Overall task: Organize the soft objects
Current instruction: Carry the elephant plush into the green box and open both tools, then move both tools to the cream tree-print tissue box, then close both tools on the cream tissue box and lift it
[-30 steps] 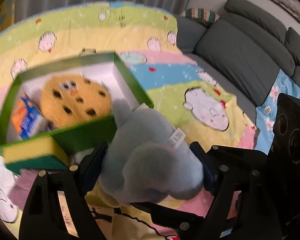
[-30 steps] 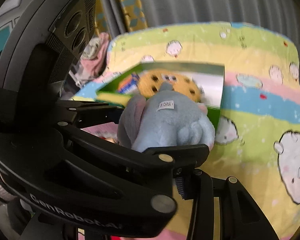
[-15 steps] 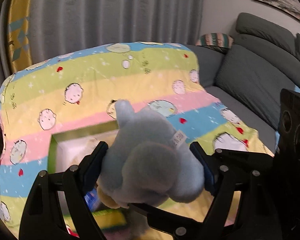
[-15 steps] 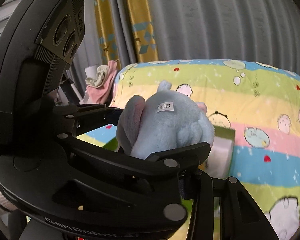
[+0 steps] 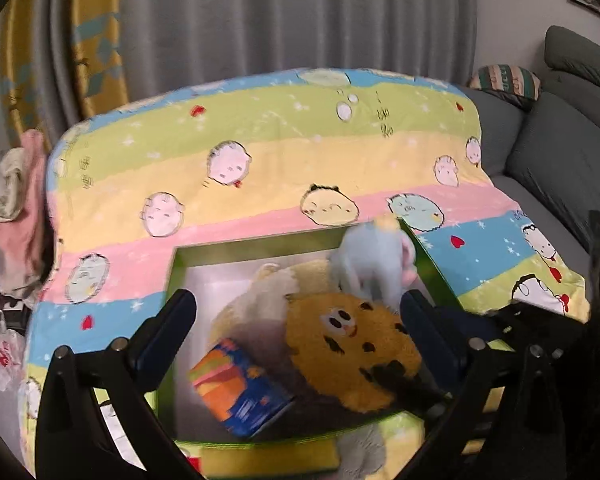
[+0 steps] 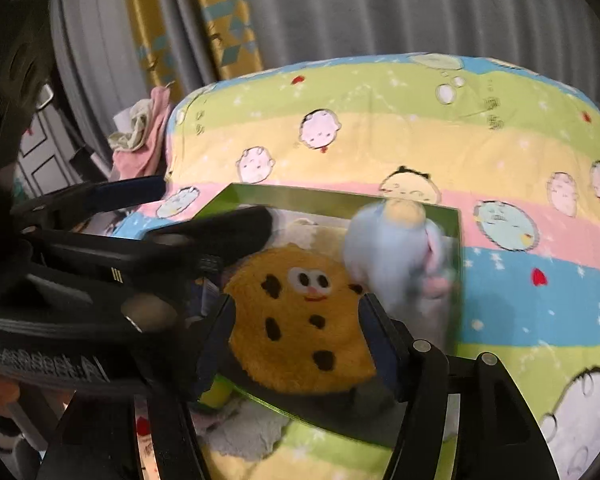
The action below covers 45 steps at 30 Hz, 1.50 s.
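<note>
A green box (image 5: 256,246) with a white inside lies on the striped cartoon blanket (image 5: 260,148). In it lie a round orange cookie plush (image 5: 348,344), a cream plush (image 5: 268,288) and an orange-and-blue soft block (image 5: 240,384). The blue-grey plush (image 5: 374,258), blurred, sits free at the box's far right corner. My left gripper (image 5: 298,320) hovers over the box, its jaws opening with nothing between the pads. My right gripper (image 6: 298,340) is beside it over the cookie plush (image 6: 300,316), jaws also opening and empty; the blue-grey plush (image 6: 396,256) lies beyond its right finger.
A grey sofa (image 5: 560,168) with a striped cushion (image 5: 504,82) runs along the right. A heap of pink and pale clothes (image 5: 16,208) sits at the left. Curtains (image 5: 284,16) hang behind. A yellow-green sponge (image 5: 268,456) lies before the box's near wall.
Both grippers held the blue-grey plush together and carried it over the box; now both have opened wider and the plush has dropped into the box's far right corner.
</note>
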Tool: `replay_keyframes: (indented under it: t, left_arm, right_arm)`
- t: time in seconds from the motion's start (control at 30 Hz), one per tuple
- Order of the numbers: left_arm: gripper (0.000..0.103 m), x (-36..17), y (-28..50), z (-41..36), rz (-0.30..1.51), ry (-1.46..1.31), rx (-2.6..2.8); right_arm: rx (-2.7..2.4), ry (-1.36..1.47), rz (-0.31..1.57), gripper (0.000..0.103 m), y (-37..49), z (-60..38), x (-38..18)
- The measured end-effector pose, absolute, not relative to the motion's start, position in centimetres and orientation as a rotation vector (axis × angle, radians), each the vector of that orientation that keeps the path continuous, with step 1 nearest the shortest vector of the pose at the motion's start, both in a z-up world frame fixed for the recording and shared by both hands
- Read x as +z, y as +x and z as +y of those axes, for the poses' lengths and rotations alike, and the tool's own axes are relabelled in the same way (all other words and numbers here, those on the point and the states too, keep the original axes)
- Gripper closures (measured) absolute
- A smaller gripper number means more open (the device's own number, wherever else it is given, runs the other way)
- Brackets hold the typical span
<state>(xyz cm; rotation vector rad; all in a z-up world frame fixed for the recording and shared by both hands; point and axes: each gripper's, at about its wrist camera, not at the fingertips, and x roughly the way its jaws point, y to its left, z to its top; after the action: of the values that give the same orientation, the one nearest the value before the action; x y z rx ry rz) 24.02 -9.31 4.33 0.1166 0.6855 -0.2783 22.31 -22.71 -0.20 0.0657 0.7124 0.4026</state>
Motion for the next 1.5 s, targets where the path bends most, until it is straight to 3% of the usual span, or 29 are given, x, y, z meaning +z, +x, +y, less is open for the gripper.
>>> replay_keyframes:
  t: [0.3,0.6,1.07,1.5]
  left_arm:
    - [0.001,7.5,17.1,-6.7,0.573,0.118,-0.207]
    - [0.001,8.7,12.1,-3.8,0.603,0.065,-0.231]
    - [0.001,1.7,8.0,4.9,0.82,-0.142,-0.205]
    - [0.003,-4.8,7.9,0.7,0.939,-0.269,-0.514]
  right_arm:
    - [0.371,0.052,0.615,0.032,15.5,-23.2,3.3]
    - [0.38,0.007,0.622,0.029,9.7,-20.8,4.7]
    - [0.439,-0.002,0.77,0.024,4.4,-18.4,-0.9]
    - [0.464,0.002,0.895,0.024,5.5,-17.2,-6.3]
